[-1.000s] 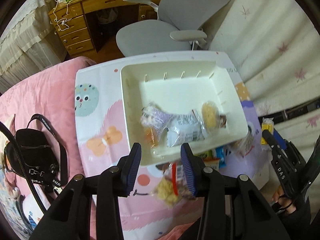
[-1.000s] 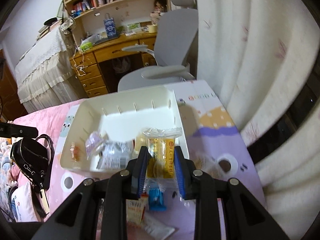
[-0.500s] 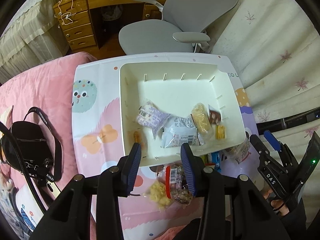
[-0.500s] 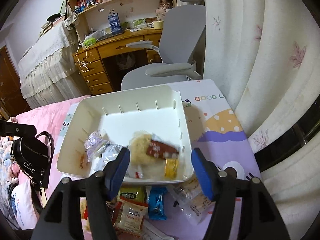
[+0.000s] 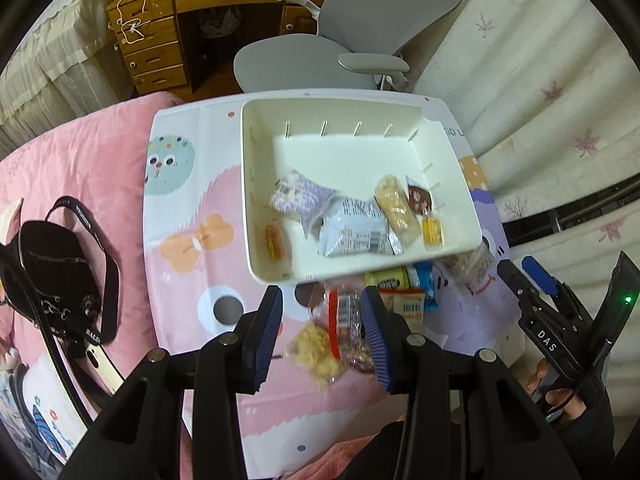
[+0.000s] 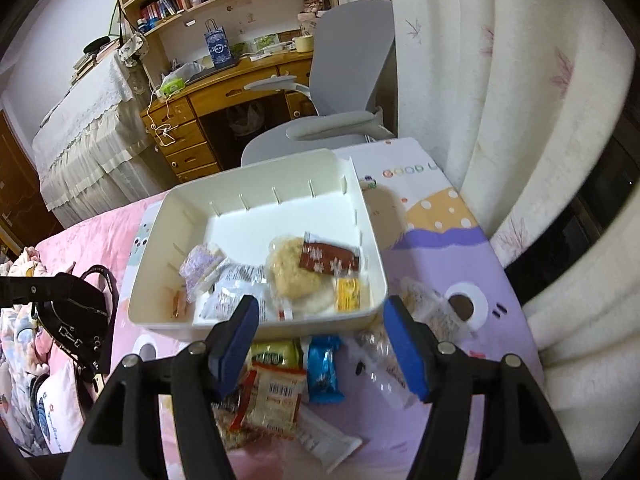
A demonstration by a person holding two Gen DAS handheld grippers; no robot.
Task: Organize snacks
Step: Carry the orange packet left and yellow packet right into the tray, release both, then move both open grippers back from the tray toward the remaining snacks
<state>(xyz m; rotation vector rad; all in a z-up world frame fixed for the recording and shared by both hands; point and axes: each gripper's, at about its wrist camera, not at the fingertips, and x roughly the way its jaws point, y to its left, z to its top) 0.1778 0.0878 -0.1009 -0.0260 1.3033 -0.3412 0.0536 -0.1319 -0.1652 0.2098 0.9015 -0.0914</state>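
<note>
A white tray (image 5: 248, 184) sits on a cartoon play mat (image 5: 188, 184) and holds several snacks. Among them are a purple packet (image 5: 300, 196), a grey-white packet (image 5: 352, 232), a round pastry (image 6: 292, 272), a brown packet (image 6: 328, 260) and a small yellow packet (image 6: 347, 294). My left gripper (image 5: 320, 300) hovers open in front of the tray, above a clear packet with a red label (image 5: 344, 320) lying on the mat. My right gripper (image 6: 322, 312) is open and empty over the tray's near rim (image 6: 160, 312). Below it lie a green packet (image 6: 276, 354), a blue packet (image 6: 324, 368) and an orange one (image 6: 276, 396).
A black bag (image 5: 60, 272) lies on the pink bed cover to the left. Beyond the mat stand a grey office chair (image 5: 320, 60) and a wooden desk (image 5: 168, 40). A pale curtain (image 6: 500, 120) hangs at the right. Clear packets (image 6: 436, 312) lie right of the tray.
My right gripper has opened and let go of the yellow packet, which now lies in the tray. The left gripper has drifted back from the tray, its jaws unchanged.
</note>
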